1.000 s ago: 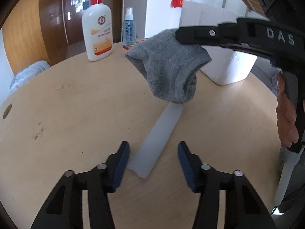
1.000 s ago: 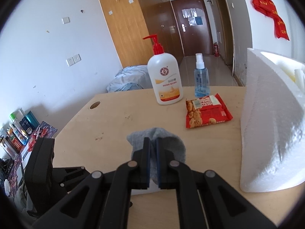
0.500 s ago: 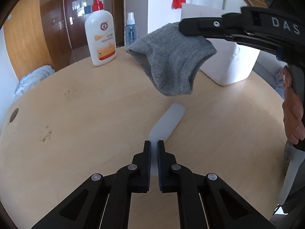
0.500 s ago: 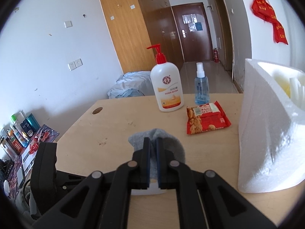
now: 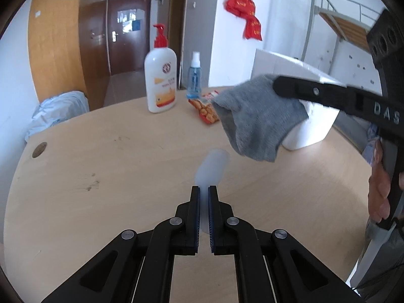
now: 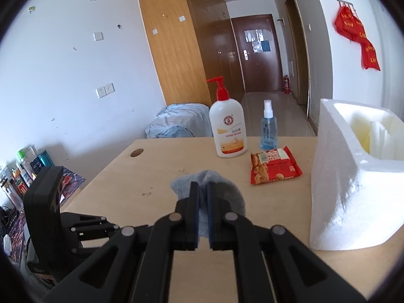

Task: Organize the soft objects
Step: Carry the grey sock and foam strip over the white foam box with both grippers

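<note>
Left wrist view, my left gripper (image 5: 204,194): I am pinching a pale strip (image 5: 211,166), blurred, over the counter (image 5: 101,151).
Left wrist view, sock (image 5: 255,121): it is hanging from my right gripper (image 5: 277,85), in front of the foam box (image 5: 310,126).
Right wrist view, my right gripper (image 6: 200,189): I am clamping the grey sock (image 6: 222,192), left of the foam box (image 6: 338,189).
Right wrist view, snack packet (image 6: 274,164): it is lying between the lotion bottle (image 6: 229,131) and the foam box.

I see a grey knitted ankle sock (image 5: 257,123) hanging limp above the table, pinched at its upper edge, open cuff drooping toward me. Nearer, a pale translucent flat foam strip (image 5: 212,166) (blurred, so I cannot read its texture) juts forward, its near end clamped, the far rounded end free.
</note>
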### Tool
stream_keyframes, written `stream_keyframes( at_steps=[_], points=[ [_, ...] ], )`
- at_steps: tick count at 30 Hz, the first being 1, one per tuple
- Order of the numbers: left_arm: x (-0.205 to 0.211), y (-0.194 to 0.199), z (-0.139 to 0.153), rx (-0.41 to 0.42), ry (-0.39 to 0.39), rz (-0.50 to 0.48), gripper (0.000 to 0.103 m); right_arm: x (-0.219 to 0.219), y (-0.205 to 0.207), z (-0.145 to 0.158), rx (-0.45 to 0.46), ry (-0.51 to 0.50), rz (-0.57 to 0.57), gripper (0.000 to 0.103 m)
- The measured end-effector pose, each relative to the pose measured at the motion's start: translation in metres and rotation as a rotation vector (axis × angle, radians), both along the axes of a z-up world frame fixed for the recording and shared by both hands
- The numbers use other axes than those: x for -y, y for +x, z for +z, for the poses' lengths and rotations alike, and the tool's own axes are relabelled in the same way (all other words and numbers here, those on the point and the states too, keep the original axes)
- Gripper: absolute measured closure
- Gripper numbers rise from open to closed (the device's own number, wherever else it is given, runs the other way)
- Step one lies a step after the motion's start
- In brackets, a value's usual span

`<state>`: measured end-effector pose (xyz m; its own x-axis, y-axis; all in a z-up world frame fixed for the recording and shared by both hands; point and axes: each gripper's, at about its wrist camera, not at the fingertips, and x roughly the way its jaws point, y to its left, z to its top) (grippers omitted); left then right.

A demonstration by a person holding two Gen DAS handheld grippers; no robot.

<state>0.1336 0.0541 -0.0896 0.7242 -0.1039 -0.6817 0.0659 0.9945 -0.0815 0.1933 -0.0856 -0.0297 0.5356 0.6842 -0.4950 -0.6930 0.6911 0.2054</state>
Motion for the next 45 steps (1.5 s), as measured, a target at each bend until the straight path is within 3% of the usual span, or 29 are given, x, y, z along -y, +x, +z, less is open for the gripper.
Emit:
stream_keyframes(
  at_steps=[15,20,24,32,45],
  points=[
    [-0.008,-0.054,0.046,0.106,-0.032,0.153,0.097,0.014,-0.052,0.01,0.038,0.006,0.005,0.095],
    [-0.006,-0.078,0.067,0.17,-0.046,0.18,0.097,0.018,-0.07,0.017,0.06,0.015,0.011,0.095],
    [-0.002,-0.098,0.088,0.251,-0.013,0.217,0.097,0.021,-0.084,0.024,0.084,0.031,0.013,0.095],
    [0.01,-0.132,0.117,0.357,0.002,0.22,0.097,0.03,-0.112,0.043,0.151,0.065,0.017,0.095],
    [0.017,-0.167,0.136,0.422,0.024,0.25,0.097,0.038,-0.147,0.062,0.227,0.095,0.008,0.095]
  ],
)
